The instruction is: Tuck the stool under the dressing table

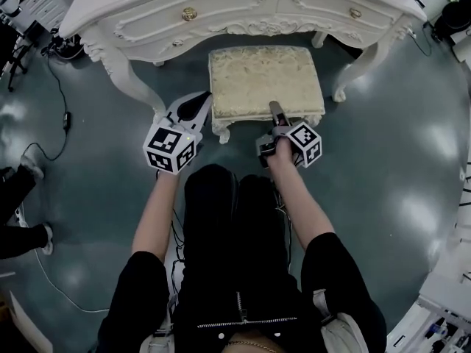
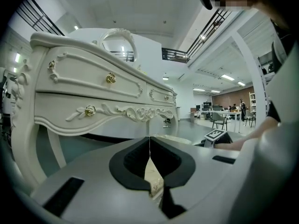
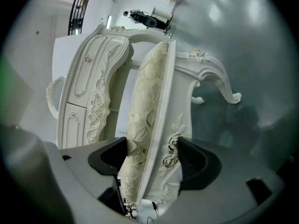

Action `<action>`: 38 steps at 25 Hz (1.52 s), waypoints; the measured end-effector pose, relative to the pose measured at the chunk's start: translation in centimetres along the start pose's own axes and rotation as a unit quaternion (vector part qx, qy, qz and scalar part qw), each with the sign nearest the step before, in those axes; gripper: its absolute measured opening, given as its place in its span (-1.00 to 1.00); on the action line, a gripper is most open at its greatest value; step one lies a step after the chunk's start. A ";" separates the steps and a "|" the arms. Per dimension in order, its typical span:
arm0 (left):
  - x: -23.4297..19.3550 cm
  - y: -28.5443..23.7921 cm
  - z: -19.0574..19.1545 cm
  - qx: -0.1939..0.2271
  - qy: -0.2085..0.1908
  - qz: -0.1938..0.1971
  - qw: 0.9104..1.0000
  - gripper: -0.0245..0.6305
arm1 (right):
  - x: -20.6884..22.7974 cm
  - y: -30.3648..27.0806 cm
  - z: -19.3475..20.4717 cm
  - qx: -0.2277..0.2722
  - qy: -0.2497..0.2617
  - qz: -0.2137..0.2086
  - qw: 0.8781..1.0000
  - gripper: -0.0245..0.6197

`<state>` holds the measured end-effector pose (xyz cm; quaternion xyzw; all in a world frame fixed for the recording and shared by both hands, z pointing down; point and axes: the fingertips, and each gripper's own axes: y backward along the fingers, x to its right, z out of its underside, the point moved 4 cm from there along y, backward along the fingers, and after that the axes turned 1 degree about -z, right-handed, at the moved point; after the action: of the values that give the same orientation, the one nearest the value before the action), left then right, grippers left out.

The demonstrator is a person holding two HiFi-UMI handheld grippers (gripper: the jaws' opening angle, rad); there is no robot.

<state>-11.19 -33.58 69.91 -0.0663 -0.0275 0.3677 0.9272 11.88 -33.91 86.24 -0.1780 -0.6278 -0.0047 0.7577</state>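
Observation:
The white carved dressing table (image 1: pixel 221 17) stands at the top of the head view. The stool (image 1: pixel 261 79), with a cream patterned cushion, sits in front of its kneehole, far end under the table's edge. My right gripper (image 1: pixel 276 113) grips the middle of the stool's front edge. In the right gripper view its jaws (image 3: pixel 152 146) close on the stool (image 3: pixel 145 106), one pad on the cushion, the other on the rosette apron. My left gripper (image 1: pixel 200 103) is beside the stool's front left corner, with its jaws (image 2: pixel 149 141) shut, tips touching and nothing held. The table (image 2: pixel 93 87) is ahead.
Black cables (image 1: pixel 62 116) trail over the grey floor at left, near another person's shoes (image 1: pixel 26 171). The table's curved legs (image 1: pixel 129 79) (image 1: pixel 360 68) flank the stool. Equipment (image 1: pixel 441 307) stands at lower right. Desks and chairs (image 2: pixel 219 118) are far off.

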 end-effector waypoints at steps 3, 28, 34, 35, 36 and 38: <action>-0.2 -0.2 0.8 -0.005 0.000 -0.001 1.000 -0.86 | -0.3 -1.6 -0.4 -0.001 0.010 -0.008 1.000 0.12; -4.2 1.3 4.3 -0.030 0.024 -0.026 0.999 -0.86 | -4.2 -17.1 -3.4 0.021 0.003 -0.023 1.000 0.09; -5.2 2.1 4.5 -0.033 0.025 -0.038 0.998 -0.86 | -5.2 -20.1 -2.7 0.005 -0.007 -0.036 0.999 0.07; -5.4 2.3 4.5 -0.033 0.025 -0.040 0.998 -0.86 | -5.2 -20.4 -2.6 0.004 -0.006 -0.039 0.999 0.07; -5.5 2.4 4.5 -0.034 0.025 -0.042 0.998 -0.86 | -5.3 -20.5 -2.6 0.004 -0.005 -0.041 0.999 0.07; -5.8 2.6 4.4 -0.034 0.024 -0.045 0.998 -0.86 | -5.5 -20.6 -2.6 0.008 -0.004 -0.048 0.999 0.08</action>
<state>-17.64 -35.21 73.86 -0.1056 -0.0210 0.3225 0.9404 8.40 -55.11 86.04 -0.1416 -0.6383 -0.0354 0.7558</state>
